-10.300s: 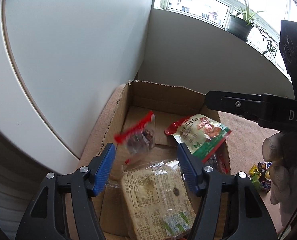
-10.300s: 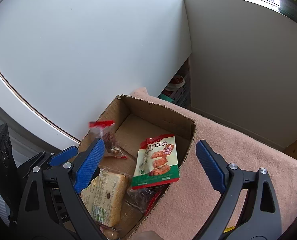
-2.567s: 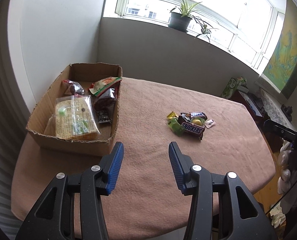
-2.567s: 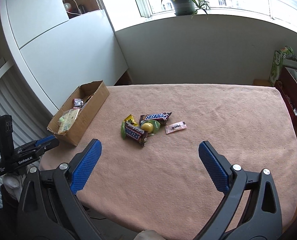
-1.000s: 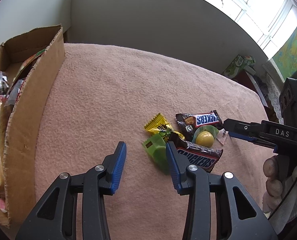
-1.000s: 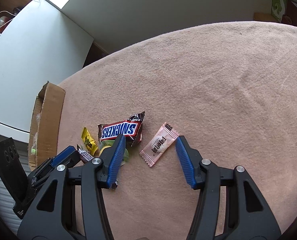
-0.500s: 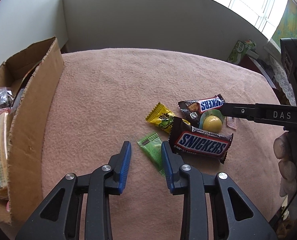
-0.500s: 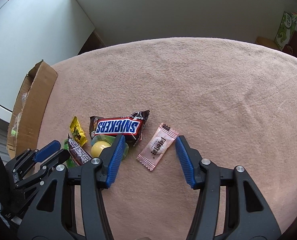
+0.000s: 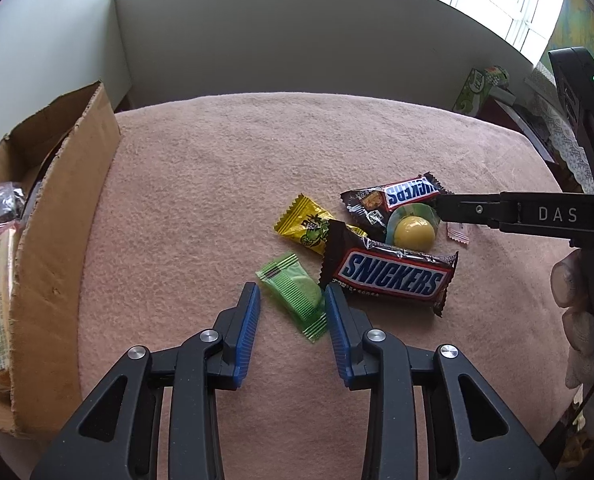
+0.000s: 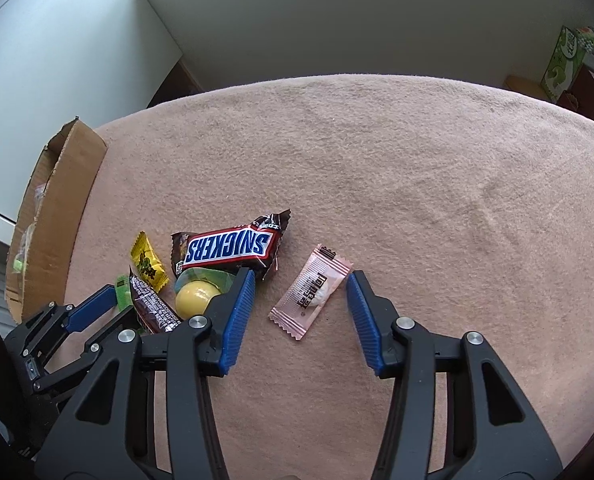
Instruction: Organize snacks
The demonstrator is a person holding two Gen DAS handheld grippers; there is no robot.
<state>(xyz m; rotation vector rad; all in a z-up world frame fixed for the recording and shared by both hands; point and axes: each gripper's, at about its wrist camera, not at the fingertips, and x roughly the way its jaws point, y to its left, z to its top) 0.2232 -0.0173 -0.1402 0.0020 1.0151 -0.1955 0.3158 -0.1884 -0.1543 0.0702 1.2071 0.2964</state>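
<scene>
Above the cloth, left gripper [image 9: 291, 304] and right gripper [image 10: 301, 284] angled steeply down.

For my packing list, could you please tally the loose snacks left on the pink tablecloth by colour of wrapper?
Brown Snickers bars: 2
Yellow crinkled candy packet: 1
Green flat candy packet: 1
Pale pink candy sachet: 1
Yellow ball in clear green wrap: 1
Total: 6
</scene>
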